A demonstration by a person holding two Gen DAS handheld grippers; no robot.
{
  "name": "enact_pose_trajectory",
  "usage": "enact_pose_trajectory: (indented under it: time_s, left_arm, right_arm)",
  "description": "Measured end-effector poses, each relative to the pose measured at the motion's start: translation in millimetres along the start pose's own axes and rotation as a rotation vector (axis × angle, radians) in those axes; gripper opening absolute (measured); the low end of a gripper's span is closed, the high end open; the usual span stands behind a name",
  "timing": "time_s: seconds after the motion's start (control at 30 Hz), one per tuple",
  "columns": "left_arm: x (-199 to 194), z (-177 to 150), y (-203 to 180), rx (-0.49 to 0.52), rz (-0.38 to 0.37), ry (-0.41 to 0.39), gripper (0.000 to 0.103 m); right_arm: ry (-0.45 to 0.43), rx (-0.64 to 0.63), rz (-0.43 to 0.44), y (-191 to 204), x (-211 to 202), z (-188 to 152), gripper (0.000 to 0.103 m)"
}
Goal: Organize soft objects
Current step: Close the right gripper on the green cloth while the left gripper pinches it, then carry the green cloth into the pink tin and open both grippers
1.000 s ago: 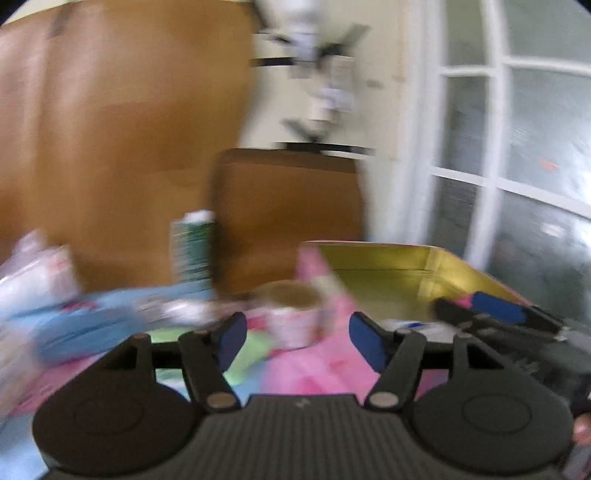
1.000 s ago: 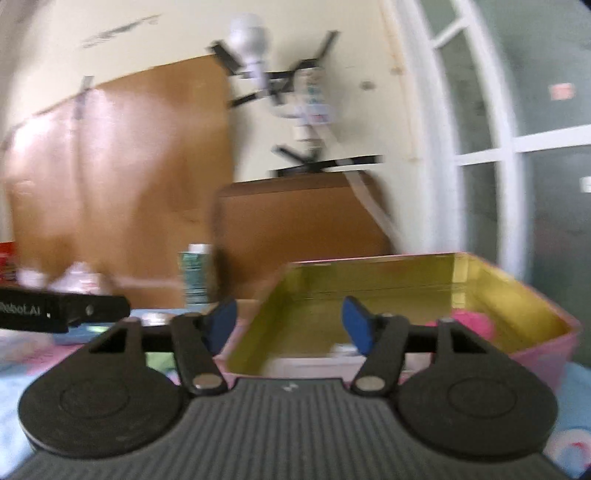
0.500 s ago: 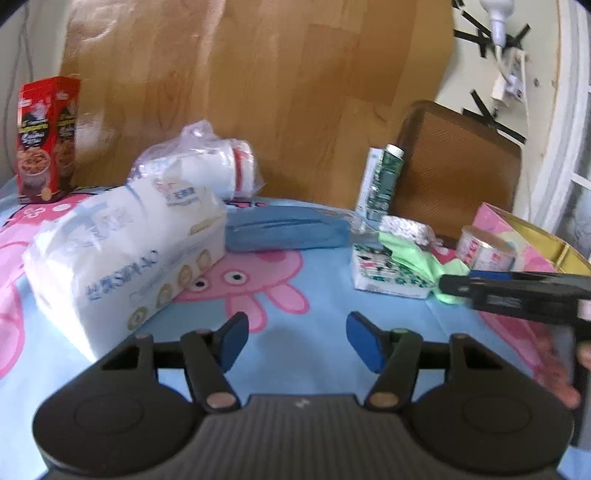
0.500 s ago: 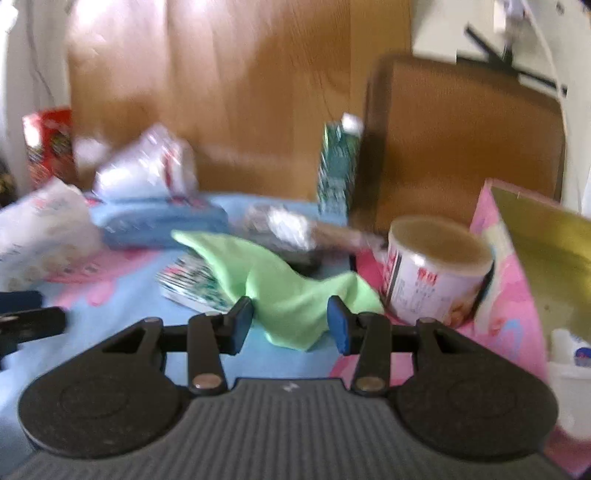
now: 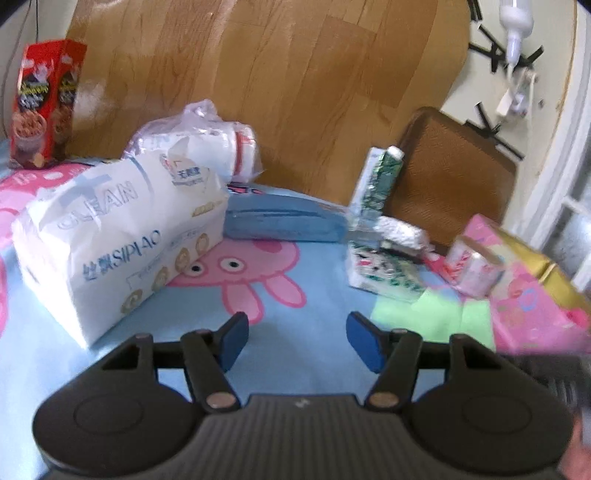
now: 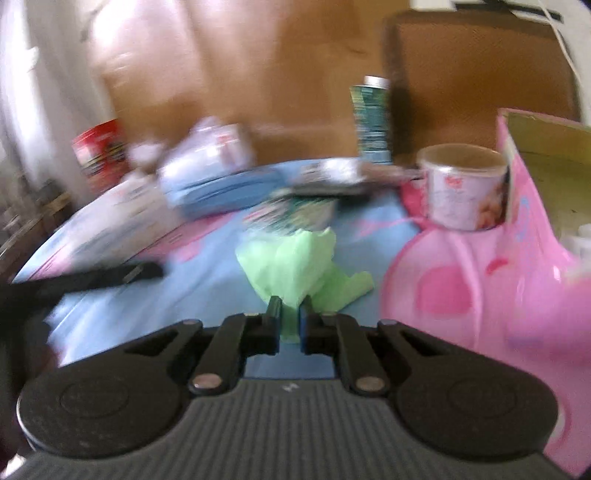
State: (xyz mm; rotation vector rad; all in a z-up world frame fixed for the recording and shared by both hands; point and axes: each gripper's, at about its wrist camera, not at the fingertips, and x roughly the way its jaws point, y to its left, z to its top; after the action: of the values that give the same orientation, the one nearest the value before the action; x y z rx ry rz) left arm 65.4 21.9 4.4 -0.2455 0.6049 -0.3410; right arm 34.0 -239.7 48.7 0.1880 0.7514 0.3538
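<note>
Surface: light blue cloth (image 5: pixel 317 343) with pink cartoon pig prints, spread flat under everything; one pink print (image 5: pixel 240 273) lies just ahead of the left claw.
Backdrop: wood-grain panel (image 5: pixel 277 74) stands behind the surface; a darker brown board (image 5: pixel 454 177) leans at its right.
Wall: cream, at upper right, with black tape strips and a white fitting (image 5: pixel 515 22).
Window: white frame (image 5: pixel 554 177) at the far right edge.
Left claw: (image 5: pixel 295 341) blue pads standing partly apart with nothing between them, hovering low over bare cloth.
Right claw: (image 6: pixel 287 325) jaws closed tight on a bunched edge of the green cloth.
Green cloth: (image 6: pixel 291 266) soft, pale green, gathered upward into the pinch; the rest trails onto the surface, just beside the pink box.
Pink box: (image 6: pixel 517 280) open, gold-lined inside, at the right of the surface.
Paper cup: (image 6: pixel 463 188) white and pink, upright, touching the pink box's left wall.
Tissue pack: (image 5: pixel 122 236) large, white, soft, at the left.
Plastic bag: (image 5: pixel 199 144) clear, holding white goods, behind the tissue pack.
Blue pouch: (image 5: pixel 284 221) long, flat, lying mid-surface.
Red carton: (image 5: pixel 44 103) upright, far left corner.
Green carton: (image 5: pixel 378 184) upright, against the brown board.
Foil packet: (image 5: pixel 402 232) crumpled, silver, by the green carton's base.
Patterned packet: (image 5: pixel 384 273) white and green, flat, just behind the green cloth.
</note>
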Motion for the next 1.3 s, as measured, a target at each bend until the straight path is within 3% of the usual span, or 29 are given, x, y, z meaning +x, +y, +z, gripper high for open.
enact_pose_trajectory:
  time_s: [0.13,0.23,0.33,0.47,0.53,0.57,0.67,0.87,1.0,1.2,1.3]
  left_arm:
    - [-7,-1,1,-0.038,-0.103,0.031,0.058]
    - [-17,-2,-8,-0.044,-0.167,0.062,0.049]
    - [-25,-2,-25,-0.022,-0.224,0.094,0.049]
    - [-14,-9,-61,0.068,-0.227,0.174,0.049]
    - [1,-17,-77,0.098,-0.246,0.235,0.039]
    - [10,-21,-85,0.117,-0.261,0.267,0.029]
    - [16,-19,-108,0.143,-0.333,0.265,0.01]
    - [8,8,-171,0.283,-0.423,0.149,0.01]
    - [10,22,-215,0.351,-0.466,0.102,0.01]
    - [36,23,-277,0.458,-0.439,0.08,0.013]
    - [50,24,-291,0.472,-0.346,0.062,0.013]
  right_arm:
    - [-0.023,-0.145,-0.017,34,-27,-26,0.012]
    - [-0.019,-0.209,-0.065,43,-26,-38,0.016]
    - [-0.031,-0.188,-0.063,40,-24,-42,0.017]
    - [-0.048,-0.157,-0.041,32,-25,-42,0.017]
    - [-0.062,-0.134,-0.032,29,-29,-42,0.012]
    - [-0.075,-0.132,-0.031,28,-34,-43,0.012]
    - [-0.12,-0.143,-0.092,24,-45,-46,0.012]
    - [-0.34,-0.105,-0.21,-1,-85,-30,0.012]
    - [-0.437,-0.099,-0.298,-20,-103,-20,0.012]
    - [-0.447,-0.04,-0.412,-70,-102,-6,0.012]
    - [-0.421,0.015,-0.502,-106,-94,5,0.012]
